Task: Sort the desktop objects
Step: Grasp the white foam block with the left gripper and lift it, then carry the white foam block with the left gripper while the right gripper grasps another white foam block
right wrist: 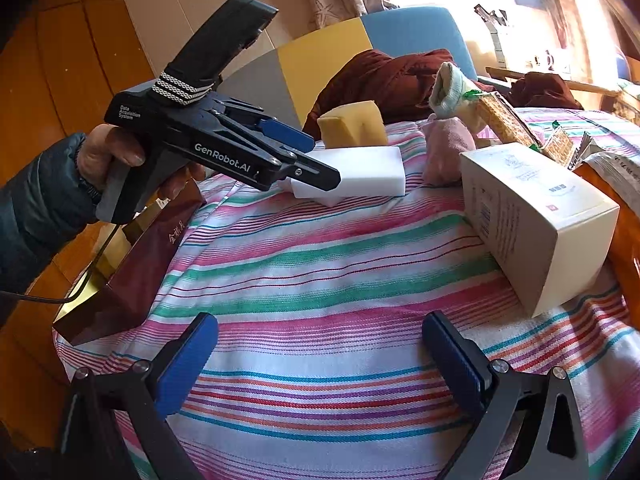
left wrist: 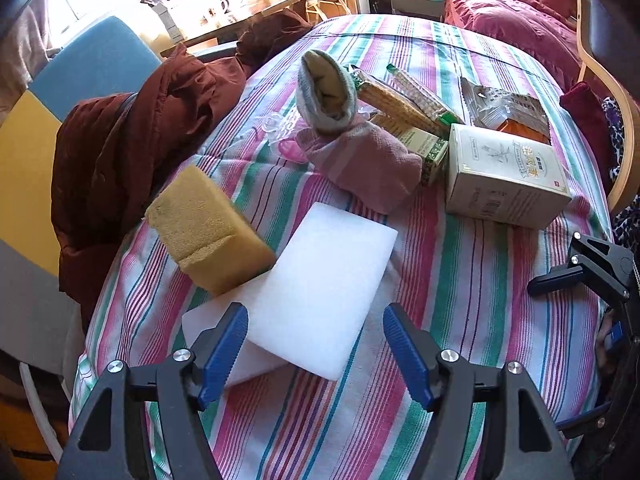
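Observation:
My left gripper [left wrist: 315, 318] is open, its blue pads either side of the near end of a white foam block [left wrist: 320, 280] that lies on the striped cloth. A yellow sponge [left wrist: 208, 228] leans on the block's left edge. Beyond them lie a pink sock bundle [left wrist: 368, 168], a grey sock [left wrist: 328, 92] standing up, cracker packs [left wrist: 404, 100], a white box [left wrist: 504, 176] and a foil pouch [left wrist: 508, 108]. My right gripper [right wrist: 320, 332] is open over bare cloth, the white box [right wrist: 532, 216] just to its right. The left gripper [right wrist: 304, 152] reaches to the foam block [right wrist: 360, 172] in the right wrist view.
A dark red jacket [left wrist: 128, 152] is heaped over a blue and yellow chair [left wrist: 80, 76] at the table's left edge. A maroon paper bag [right wrist: 132, 276] stands beside the near left edge. A wooden chair back [left wrist: 612, 120] and a bed are on the right.

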The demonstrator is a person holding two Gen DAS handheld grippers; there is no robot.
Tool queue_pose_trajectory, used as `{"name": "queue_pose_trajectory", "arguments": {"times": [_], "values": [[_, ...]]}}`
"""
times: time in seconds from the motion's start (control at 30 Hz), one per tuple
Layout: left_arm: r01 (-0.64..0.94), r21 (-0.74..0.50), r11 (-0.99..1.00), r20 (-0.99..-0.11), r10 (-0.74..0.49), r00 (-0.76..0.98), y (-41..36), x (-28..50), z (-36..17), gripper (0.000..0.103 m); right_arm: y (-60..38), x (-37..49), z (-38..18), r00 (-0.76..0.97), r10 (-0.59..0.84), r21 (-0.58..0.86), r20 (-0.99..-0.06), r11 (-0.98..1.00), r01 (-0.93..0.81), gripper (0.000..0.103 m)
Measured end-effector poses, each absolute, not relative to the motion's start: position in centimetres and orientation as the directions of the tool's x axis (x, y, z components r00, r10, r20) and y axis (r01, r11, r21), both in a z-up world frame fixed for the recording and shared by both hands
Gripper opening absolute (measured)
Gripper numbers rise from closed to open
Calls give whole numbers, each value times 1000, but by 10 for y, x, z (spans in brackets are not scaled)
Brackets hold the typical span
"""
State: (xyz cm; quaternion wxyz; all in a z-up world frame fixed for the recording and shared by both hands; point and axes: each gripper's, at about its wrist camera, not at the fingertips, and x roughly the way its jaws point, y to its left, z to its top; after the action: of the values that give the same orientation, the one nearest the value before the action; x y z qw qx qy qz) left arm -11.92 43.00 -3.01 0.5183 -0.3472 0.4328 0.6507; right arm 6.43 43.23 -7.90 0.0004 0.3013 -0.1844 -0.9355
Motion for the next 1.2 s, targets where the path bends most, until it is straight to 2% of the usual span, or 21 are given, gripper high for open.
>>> {"name": "queue_pose_trajectory", "arguments": {"times": [0.3, 0.6, 0.7, 0.77, 1.03, 1.2], "values": [[-974, 225, -41, -902, 369, -224, 437, -123, -32, 72, 432, 63, -79, -815, -113, 344, -568, -933, -111, 103], [-983, 177, -40, -928, 327, -180, 442, -126, -49, 72, 432, 62, -79, -814, -113, 344, -570, -932, -111, 103], [-980, 178, -91, -926, 321, -198, 436, -126, -53, 71, 432, 62, -79, -814, -112, 343, -571, -933, -112, 103], [-974, 171, -150, -917, 338, -213, 429, -127, -51, 62, 432, 62, -79, -813, -111, 341, -571, -933, -112, 103], [-912, 65, -406, -874, 418, -248, 372, -107, -36, 61, 431, 61, -79, -811, -106, 336, -575, -935, -116, 103], [-875, 9, -484, -859, 444, -255, 333, -76, -33, 61, 432, 61, -79, -812, -110, 341, -574, -933, -115, 103]]}}
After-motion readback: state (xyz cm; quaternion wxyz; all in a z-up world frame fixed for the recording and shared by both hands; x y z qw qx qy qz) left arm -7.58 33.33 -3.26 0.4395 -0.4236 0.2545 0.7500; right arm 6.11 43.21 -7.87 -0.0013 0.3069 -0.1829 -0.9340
